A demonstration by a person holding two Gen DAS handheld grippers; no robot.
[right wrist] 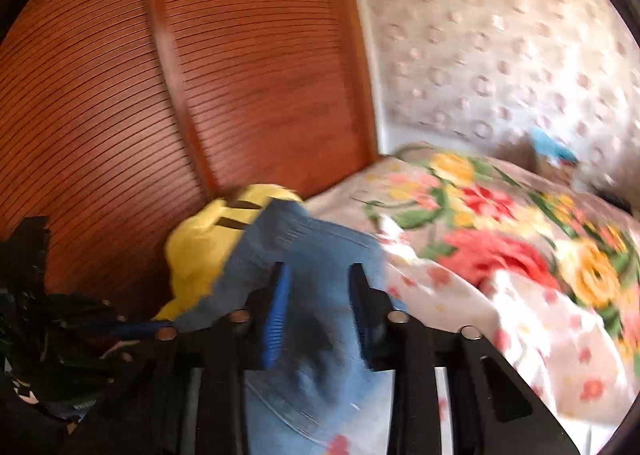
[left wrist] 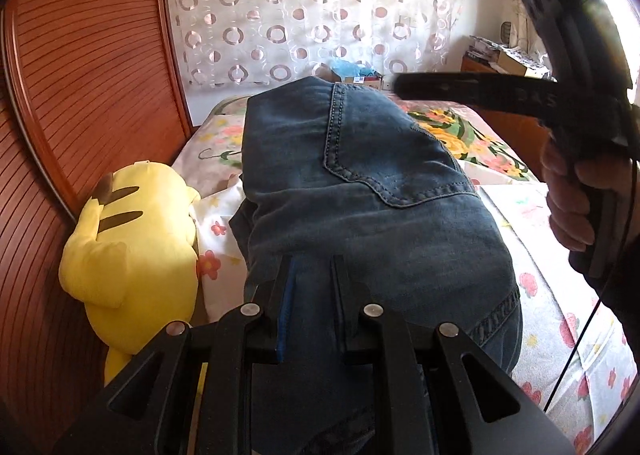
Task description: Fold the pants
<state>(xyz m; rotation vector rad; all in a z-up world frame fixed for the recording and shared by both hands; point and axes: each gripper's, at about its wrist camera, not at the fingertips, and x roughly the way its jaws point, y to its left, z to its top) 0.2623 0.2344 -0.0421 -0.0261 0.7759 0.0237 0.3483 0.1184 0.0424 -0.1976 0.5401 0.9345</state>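
Floral bed (left wrist: 552,295), jeans (left wrist: 360,183) between left gripper (left wrist: 312,271) fingers

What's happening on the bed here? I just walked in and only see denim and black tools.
A person is folding a pair of blue jeans on a floral bedspread, holding a two-finger gripper in each hand. The left gripper is clamped on a fold of denim at the near end. The right gripper has denim between its fingers, but blur hides whether it grips. A yellow plush toy lies beside the jeans, against a wooden slatted wardrobe.
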